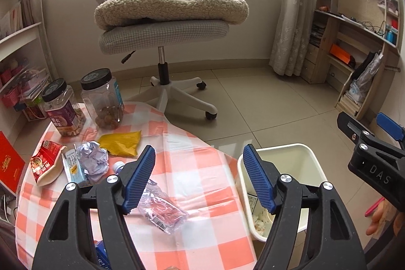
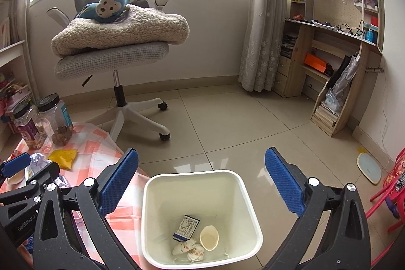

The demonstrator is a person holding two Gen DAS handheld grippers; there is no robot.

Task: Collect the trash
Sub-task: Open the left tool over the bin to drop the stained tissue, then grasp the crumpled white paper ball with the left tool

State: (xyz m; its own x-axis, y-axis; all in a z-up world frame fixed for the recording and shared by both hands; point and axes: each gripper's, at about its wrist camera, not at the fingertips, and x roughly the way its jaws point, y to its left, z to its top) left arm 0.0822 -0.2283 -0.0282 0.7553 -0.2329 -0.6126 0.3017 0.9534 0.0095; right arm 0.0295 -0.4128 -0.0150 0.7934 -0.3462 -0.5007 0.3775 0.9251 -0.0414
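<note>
A white bin stands on the floor beside the checked table; inside lie a small carton, a paper cup and crumpled tissue. My right gripper hangs open above the bin with nothing between its fingers. My left gripper is open over the table edge, empty. Under it lies a crushed clear bottle. Further left lie crumpled paper, a yellow wrapper, a milk carton and a red snack packet.
Two black-lidded jars stand at the table's far side. An office chair with a blanket and plush monkey sits behind. A wooden shelf desk fills the right wall. A red child's chair stands to the right of the bin.
</note>
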